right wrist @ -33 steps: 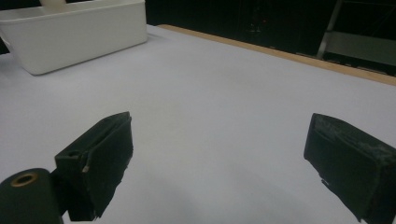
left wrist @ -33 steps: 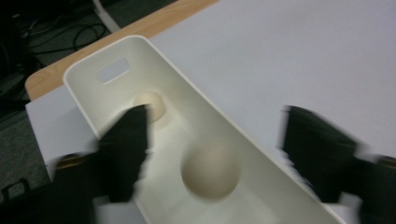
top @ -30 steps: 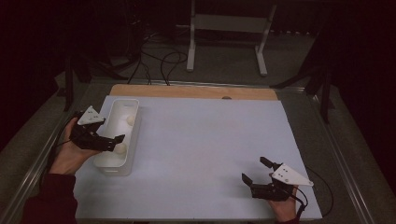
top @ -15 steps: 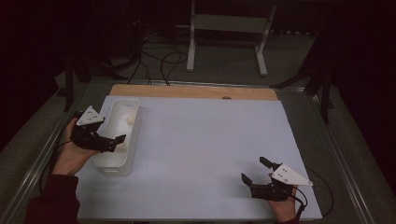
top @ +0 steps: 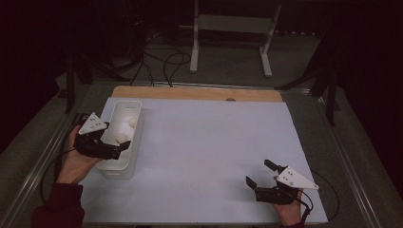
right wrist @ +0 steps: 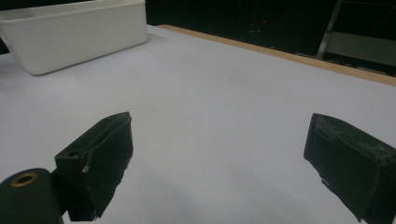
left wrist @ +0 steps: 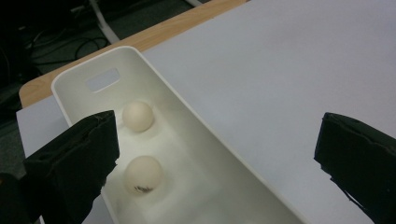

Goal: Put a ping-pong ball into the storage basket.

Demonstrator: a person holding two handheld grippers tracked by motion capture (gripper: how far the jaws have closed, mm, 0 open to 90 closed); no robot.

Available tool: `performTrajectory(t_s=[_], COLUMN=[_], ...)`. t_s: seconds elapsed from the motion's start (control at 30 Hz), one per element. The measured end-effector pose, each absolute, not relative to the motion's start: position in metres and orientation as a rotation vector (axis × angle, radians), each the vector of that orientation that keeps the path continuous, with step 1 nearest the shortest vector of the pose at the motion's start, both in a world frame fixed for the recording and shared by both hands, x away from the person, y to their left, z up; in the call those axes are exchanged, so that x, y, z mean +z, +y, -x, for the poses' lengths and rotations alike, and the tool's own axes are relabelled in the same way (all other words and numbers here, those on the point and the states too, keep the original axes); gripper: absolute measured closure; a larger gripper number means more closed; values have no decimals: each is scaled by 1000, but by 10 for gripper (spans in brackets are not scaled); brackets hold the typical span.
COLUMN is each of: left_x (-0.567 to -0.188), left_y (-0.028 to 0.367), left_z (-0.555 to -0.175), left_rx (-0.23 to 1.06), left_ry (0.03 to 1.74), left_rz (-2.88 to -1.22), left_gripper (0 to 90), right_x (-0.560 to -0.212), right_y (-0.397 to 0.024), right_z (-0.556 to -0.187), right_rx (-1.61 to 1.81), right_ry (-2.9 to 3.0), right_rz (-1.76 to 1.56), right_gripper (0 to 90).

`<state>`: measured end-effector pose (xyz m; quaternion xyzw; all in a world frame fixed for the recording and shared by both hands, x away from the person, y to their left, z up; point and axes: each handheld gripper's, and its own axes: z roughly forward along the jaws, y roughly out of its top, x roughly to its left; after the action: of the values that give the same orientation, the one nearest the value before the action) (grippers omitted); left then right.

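The left tool (top: pixel 116 147) hovers over the near end of a white bin (top: pixel 135 142) at the left of the table (top: pixel 214 142); its jaws, which have just been opening, stand wide apart with nothing between them. Two pale balls (left wrist: pixel 142 173) lie on the bin's floor, one near the handle slot, the other closer to the tool. The right tool (top: pixel 263 173), jaws likewise apart and empty, rests low at the table's near right, well apart from the bin.
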<state>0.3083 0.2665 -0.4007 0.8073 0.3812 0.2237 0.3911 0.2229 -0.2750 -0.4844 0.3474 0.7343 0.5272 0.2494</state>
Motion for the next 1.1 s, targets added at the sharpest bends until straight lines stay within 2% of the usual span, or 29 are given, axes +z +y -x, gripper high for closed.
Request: performTrajectory(t_s=[1.1], left_x=[-427], left_y=[250], left_z=[-266], left_rx=[555], left_ry=[893], left_rz=[-1978], left_gripper=[2], right_x=[-484], right_y=[-274], right_z=[-224], right_rx=[1438], right_ry=[1997], right_rz=[-944], right_gripper=[78])
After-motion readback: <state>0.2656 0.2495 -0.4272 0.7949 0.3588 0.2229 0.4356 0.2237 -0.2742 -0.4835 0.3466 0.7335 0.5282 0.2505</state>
